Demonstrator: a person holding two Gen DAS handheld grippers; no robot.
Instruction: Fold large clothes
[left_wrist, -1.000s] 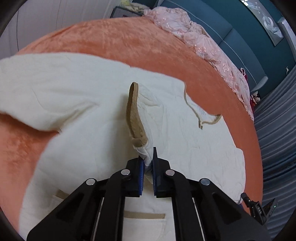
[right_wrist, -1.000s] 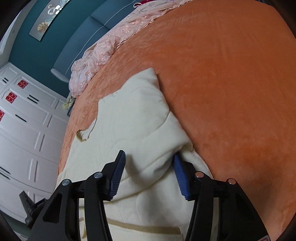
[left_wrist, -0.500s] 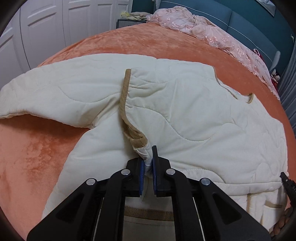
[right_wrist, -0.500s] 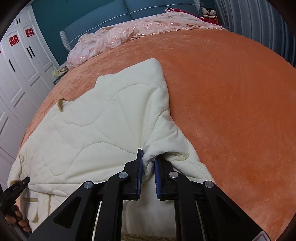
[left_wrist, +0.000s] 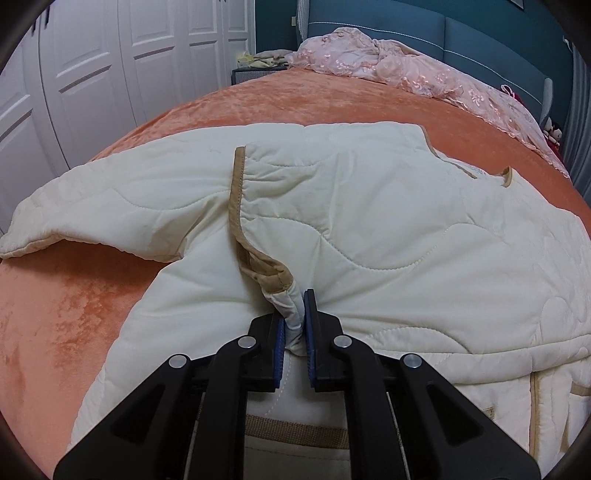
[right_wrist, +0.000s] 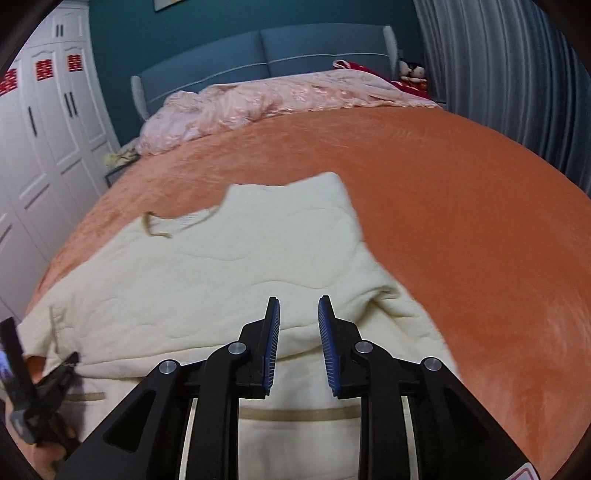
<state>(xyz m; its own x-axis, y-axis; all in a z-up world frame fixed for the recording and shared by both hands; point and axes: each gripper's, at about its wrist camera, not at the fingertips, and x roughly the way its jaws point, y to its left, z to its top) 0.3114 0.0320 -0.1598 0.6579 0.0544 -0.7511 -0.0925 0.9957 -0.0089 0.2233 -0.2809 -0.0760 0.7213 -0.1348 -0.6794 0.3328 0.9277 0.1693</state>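
Mid-fold: left hand-held gripper (left_wrist: 295, 325) pinching jacket (left_wrist: 369, 221) cuff, right hand-held gripper (right_wrist: 297, 321) opening, empty; next, regrip the sleeve.

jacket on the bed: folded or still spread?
Partly folded. One sleeve lies across the jacket body; another sleeve lies spread on the bed.

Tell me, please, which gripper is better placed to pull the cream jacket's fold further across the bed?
Left. The left gripper is shut on the cream jacket at its tan-trimmed edge. The right gripper is opening with nothing between its jaws, so it would probably need to grasp again first.
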